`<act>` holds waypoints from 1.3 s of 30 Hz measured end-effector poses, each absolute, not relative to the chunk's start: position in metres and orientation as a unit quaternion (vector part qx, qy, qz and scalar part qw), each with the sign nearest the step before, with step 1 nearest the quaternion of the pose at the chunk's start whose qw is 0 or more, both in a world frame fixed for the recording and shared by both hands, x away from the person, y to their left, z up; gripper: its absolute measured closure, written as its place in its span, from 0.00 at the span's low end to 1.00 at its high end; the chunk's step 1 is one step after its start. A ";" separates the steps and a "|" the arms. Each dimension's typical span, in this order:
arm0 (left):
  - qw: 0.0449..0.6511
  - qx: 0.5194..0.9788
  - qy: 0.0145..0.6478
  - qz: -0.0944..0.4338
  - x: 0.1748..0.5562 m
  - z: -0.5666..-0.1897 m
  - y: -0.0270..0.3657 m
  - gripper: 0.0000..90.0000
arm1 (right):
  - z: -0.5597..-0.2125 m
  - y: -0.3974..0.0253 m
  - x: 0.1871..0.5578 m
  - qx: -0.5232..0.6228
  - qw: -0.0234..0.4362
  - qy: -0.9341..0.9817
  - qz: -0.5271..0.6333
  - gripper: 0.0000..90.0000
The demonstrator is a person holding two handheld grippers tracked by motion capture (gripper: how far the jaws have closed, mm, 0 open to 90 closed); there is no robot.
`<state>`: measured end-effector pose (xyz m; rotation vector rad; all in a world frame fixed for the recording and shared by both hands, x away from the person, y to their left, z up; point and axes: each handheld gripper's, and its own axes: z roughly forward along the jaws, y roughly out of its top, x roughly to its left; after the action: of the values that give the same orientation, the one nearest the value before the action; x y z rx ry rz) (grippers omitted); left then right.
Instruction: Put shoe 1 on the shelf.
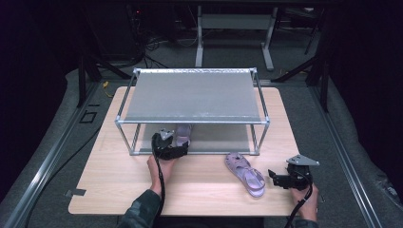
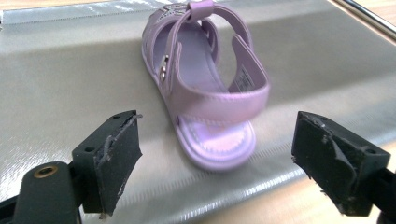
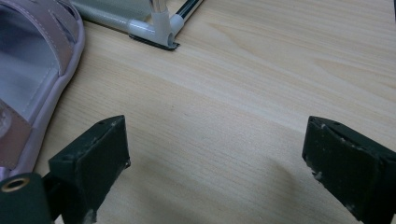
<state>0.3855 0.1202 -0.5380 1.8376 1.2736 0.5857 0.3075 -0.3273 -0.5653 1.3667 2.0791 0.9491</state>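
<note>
A: Where's the left sandal [image 2: 205,88] against the left tongs [image 2: 217,154]?

B: Just ahead of them, on the rack's [image 1: 192,97] lower shelf [image 2: 70,79]. The left tongs stand wide apart, holding nothing; in the left gripper view the heel sits between the two pads [image 2: 116,149], a little beyond them and touching neither. In the high view the tongs [image 1: 172,141] are at the rack's front edge, the sandal [image 1: 183,134] just behind.

A: And on the right?

B: The second sandal [image 1: 246,174] lies on the worktop [image 1: 119,175] in front of the rack. The right tongs [image 1: 274,177] are just beside it, to its right, also wide apart and empty. In the right gripper view that sandal [image 3: 32,70] lies off their left side.

A: Count?

B: Two lilac sandals, two tongs, one rack with two shelves.

A: Which way do they point?

B: The shelf sandal runs front to back, toe towards the far side, heel towards the person. The worktop one lies on a diagonal, from far-left to near-right; I can't tell which end is its toe.
</note>
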 end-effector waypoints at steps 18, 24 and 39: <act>0.392 0.767 0.459 0.216 0.320 -0.526 0.165 0.01 | -0.560 -0.333 0.299 0.510 0.210 0.736 0.393 0.07; 0.387 0.764 0.464 0.227 0.307 -0.530 0.183 0.00 | -0.546 -0.324 0.285 0.507 0.197 0.736 0.404 0.06; 0.354 0.757 0.497 0.232 0.291 -0.554 0.218 0.00 | -0.511 -0.280 0.258 0.490 0.206 0.739 0.413 0.07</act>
<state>0.2910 0.2177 -0.5536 1.9576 1.2846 0.6005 0.2577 -0.2799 -0.5109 1.3656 2.0610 1.1518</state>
